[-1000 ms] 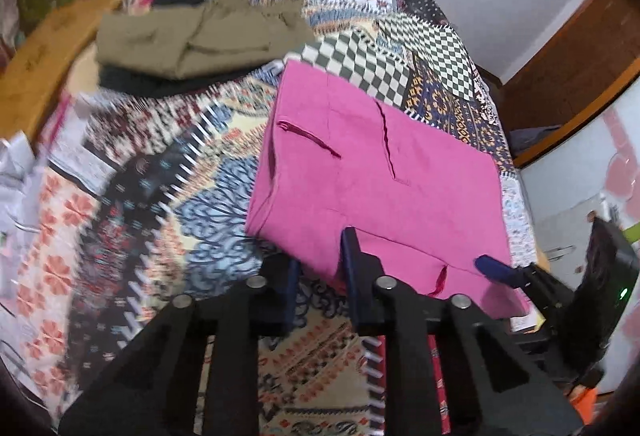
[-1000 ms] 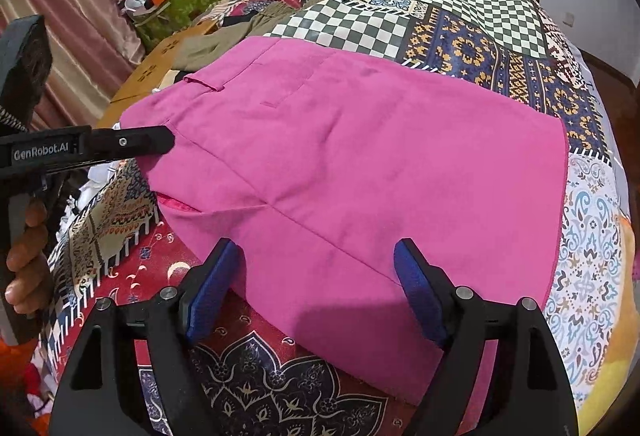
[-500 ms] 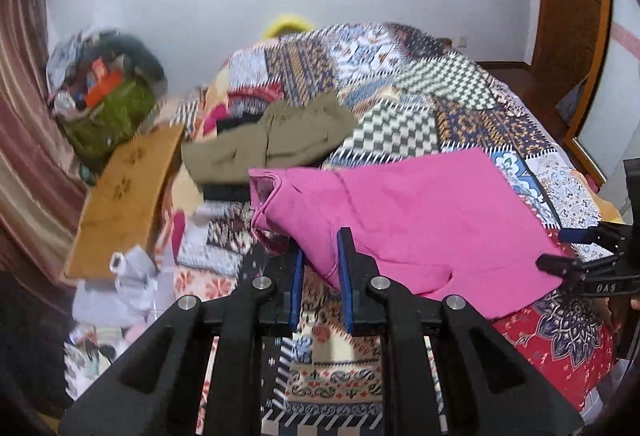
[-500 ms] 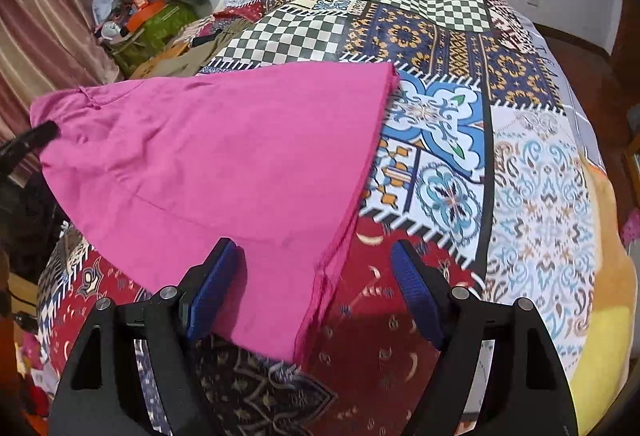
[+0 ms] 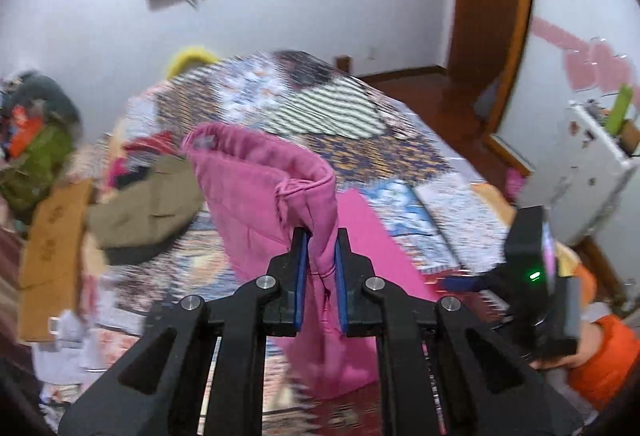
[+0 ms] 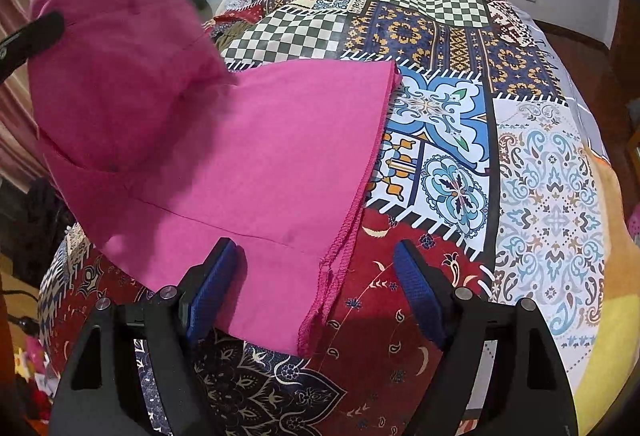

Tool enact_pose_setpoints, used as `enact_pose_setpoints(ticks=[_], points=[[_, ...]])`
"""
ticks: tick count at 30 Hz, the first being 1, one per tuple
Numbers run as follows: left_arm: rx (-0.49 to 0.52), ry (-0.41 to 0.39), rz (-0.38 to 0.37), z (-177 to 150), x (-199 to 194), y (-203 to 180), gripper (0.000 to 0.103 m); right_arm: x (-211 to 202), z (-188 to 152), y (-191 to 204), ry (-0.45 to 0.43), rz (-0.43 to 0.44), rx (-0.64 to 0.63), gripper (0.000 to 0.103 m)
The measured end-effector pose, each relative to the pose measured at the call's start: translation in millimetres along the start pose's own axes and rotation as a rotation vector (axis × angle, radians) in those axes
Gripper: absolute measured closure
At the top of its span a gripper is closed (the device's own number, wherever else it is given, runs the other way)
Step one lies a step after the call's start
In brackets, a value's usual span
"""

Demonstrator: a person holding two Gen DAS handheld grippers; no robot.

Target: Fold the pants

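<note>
The pink pants (image 6: pixel 248 140) lie across the near part of a patchwork bedspread (image 6: pixel 552 204). My left gripper (image 5: pixel 320 252) is shut on the waistband end of the pink pants (image 5: pixel 256 196) and holds it lifted above the bed, the cloth draping down. In the right wrist view the raised end bulges at the upper left, with the left gripper's finger (image 6: pixel 32 36) beside it. My right gripper (image 6: pixel 316 276) is open, its blue pads straddling the hem edge near the front of the bed, touching nothing. It also shows in the left wrist view (image 5: pixel 464 282).
Olive-green folded clothes (image 5: pixel 148 204) lie on the bed's far left, a wooden board (image 5: pixel 48 256) beside them. A cluttered pile (image 5: pixel 36 140) sits at the left wall. A white cabinet (image 5: pixel 580 172) and wooden door frame (image 5: pixel 492 16) stand at the right.
My left gripper has lifted the waistband end higher and carried it over toward the hem side. The pants now fold over themselves. The right gripper has stayed open near the hem.
</note>
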State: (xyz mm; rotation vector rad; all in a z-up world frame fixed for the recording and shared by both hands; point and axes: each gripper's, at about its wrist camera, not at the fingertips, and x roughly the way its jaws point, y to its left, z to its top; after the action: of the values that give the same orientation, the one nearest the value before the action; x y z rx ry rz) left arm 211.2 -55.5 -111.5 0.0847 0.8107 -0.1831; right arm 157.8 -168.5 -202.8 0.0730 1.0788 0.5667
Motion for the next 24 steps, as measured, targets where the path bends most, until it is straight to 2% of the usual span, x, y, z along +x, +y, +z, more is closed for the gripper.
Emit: enact_pose_setpoints(ticks=[6, 16, 19, 21, 24], points=[[-0.046, 0.095, -0.136, 3, 31, -13, 0.091, 0, -1, 0, -0.005, 0.012, 0.003, 0.024], [-0.093, 0.18, -0.248, -2, 50, -17, 0.09, 0, -2, 1, -0.009, 0.018, 0.01, 0.024], [-0.119, 0.197, -0.275, -1, 52, -12, 0.076, 0, -2, 1, -0.008, 0.018, 0.009, 0.024], [-0.139, 0.189, -0.267, 1, 49, -7, 0.053, 0, -2, 1, -0.009, 0.018, 0.01, 0.024], [-0.167, 0.151, -0.257, 6, 43, 5, 0.041, 1, -2, 1, -0.009, 0.017, 0.01, 0.024]])
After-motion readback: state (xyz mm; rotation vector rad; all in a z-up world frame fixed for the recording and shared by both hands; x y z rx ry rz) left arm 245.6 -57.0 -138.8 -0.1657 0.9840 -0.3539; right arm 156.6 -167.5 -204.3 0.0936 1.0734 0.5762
